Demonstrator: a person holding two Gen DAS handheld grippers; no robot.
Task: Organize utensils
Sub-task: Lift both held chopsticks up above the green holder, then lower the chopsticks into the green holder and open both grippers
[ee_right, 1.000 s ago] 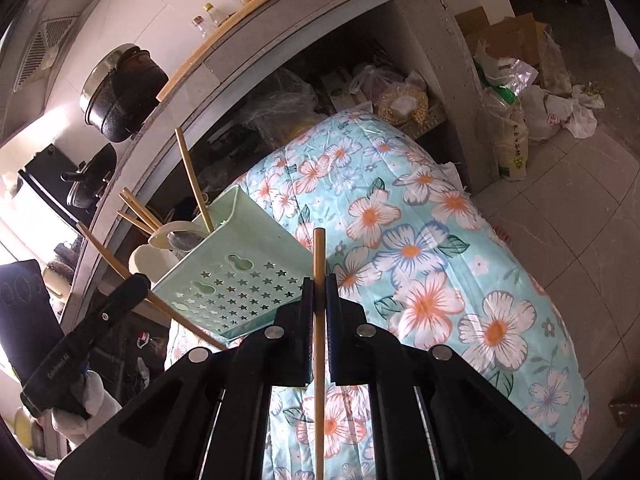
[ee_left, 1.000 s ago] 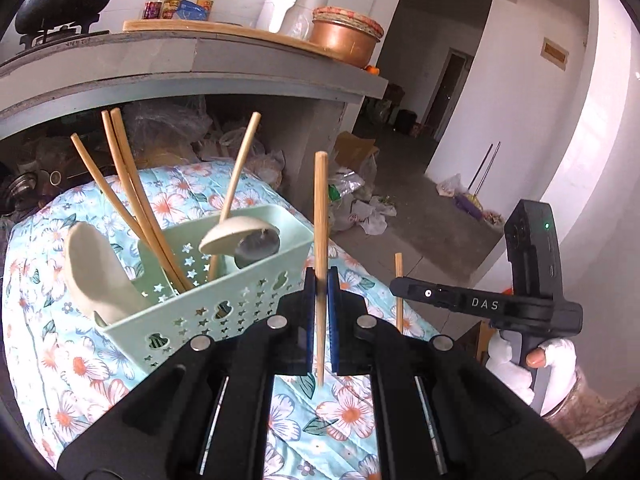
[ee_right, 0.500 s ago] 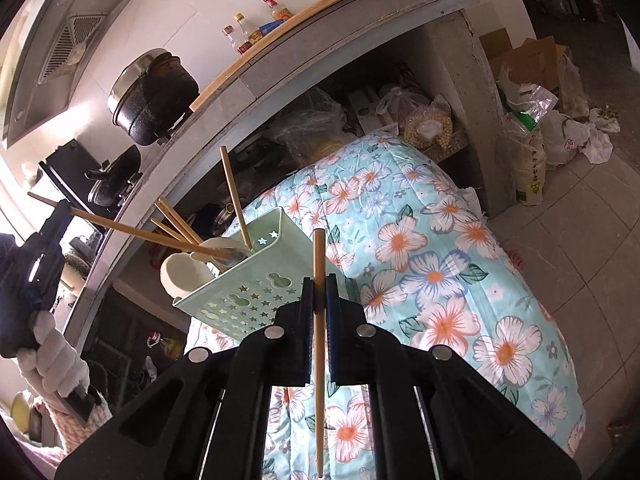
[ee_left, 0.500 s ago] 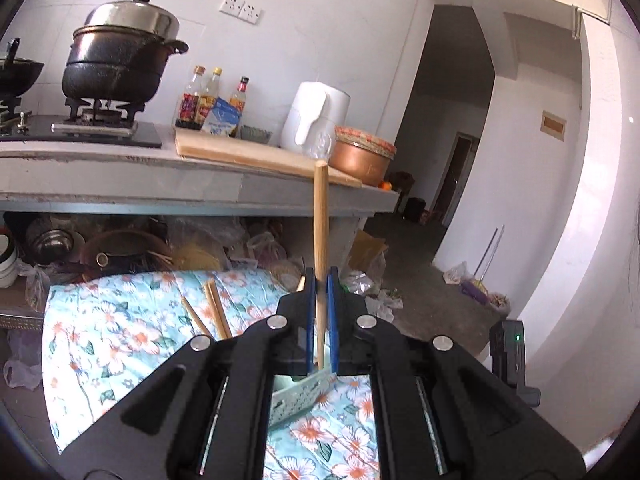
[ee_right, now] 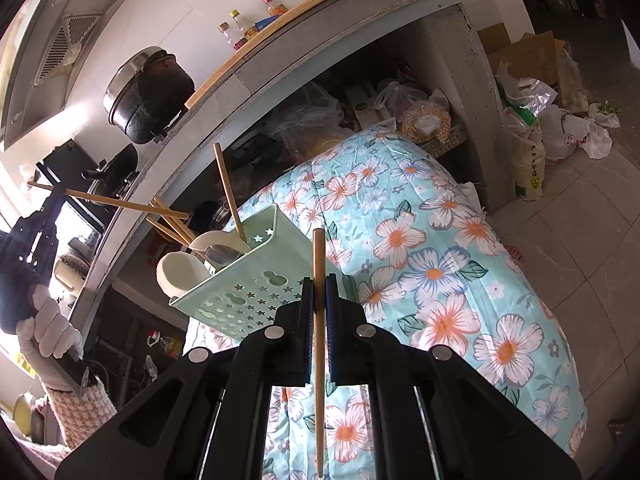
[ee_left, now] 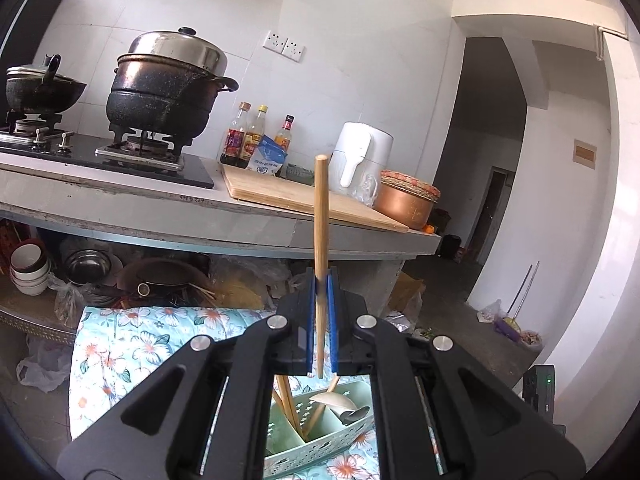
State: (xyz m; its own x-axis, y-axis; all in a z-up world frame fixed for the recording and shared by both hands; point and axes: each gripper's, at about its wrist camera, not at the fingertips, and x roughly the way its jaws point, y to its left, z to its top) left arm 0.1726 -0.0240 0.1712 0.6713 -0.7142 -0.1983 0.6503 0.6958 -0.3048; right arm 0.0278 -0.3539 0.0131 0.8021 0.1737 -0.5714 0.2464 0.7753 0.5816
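Two grippers each clench one wooden chopstick. The left gripper (ee_left: 320,312) points nearly level toward the kitchen counter (ee_left: 224,220), its blue pads pinched on a chopstick (ee_left: 321,216) that stands upright, its tip showing against the cutting board (ee_left: 296,198). In the right wrist view that same gripper (ee_right: 54,196) sits far left, held by a white-gloved hand (ee_right: 48,328), its chopstick (ee_right: 108,200) reaching out level above the basket. The right gripper (ee_right: 319,296) tilts downward over the floral cloth (ee_right: 440,280) and grips its own chopstick (ee_right: 319,340), which runs upright between the jaws and past them at both ends.

Below both, the pale green perforated basket (ee_right: 248,292) rests on the cloth-covered surface, near the edge that faces the counter. Its compartments hold several chopsticks (ee_right: 172,224) leaning toward the counter, one more (ee_right: 228,196) standing steeply, a white ceramic spoon (ee_right: 180,272), and a metal spoon (ee_right: 222,254) beside a second white one. The left wrist view looks down into the basket (ee_left: 320,428) between its own fingers. To the right of the basket, the cloth lies bare out to its rounded edge, with tiled floor (ee_right: 580,216) beyond. A shadowed shelf of bags lies under the counter, close behind the surface.
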